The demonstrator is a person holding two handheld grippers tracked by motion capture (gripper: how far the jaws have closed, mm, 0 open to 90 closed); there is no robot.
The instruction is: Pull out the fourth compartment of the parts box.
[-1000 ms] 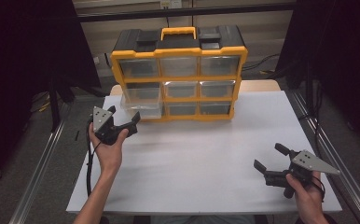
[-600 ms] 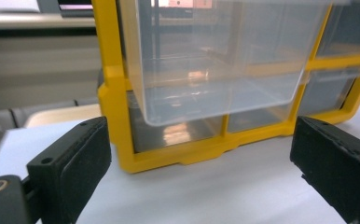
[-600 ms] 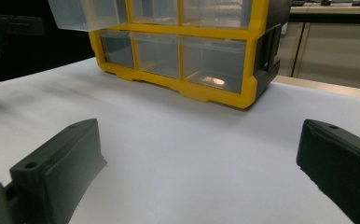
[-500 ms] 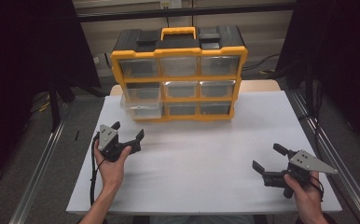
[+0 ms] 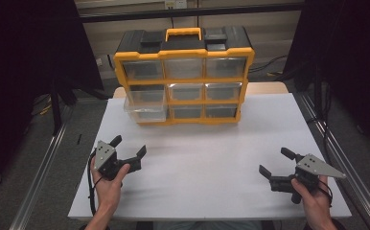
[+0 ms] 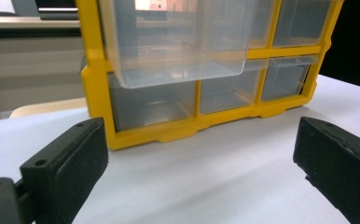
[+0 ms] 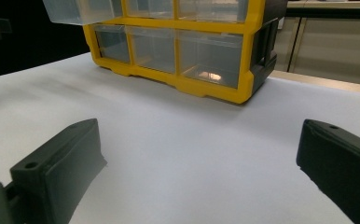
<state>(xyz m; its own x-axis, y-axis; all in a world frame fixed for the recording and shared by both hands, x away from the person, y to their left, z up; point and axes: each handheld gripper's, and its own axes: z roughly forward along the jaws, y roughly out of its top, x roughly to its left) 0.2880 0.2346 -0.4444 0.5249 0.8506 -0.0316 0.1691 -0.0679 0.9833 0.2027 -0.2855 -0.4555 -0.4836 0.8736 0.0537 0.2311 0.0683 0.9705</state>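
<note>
Yellow drawer cabinet [image 5: 183, 76] stood at far edge of white table [image 5: 212, 163], slightly left of centre, black handle top. Middle-row left drawer [image 5: 146, 101] pulled partway out, clear plastic, contents not discernible; other drawers flush.

Left gripper [image 5: 129, 151] held above table near front-left corner, jaws spread wide, nothing between them. Pointed toward cabinet; seen from left gripper view, pulled drawer [image 6: 173, 44] overhanging lower row.

Right gripper [image 5: 275, 163] held near front-right corner, jaws likewise wide apart and empty, angled toward table centre. Well apart from cabinet [image 7: 178, 42]. Bare tabletop between both grippers.
</note>
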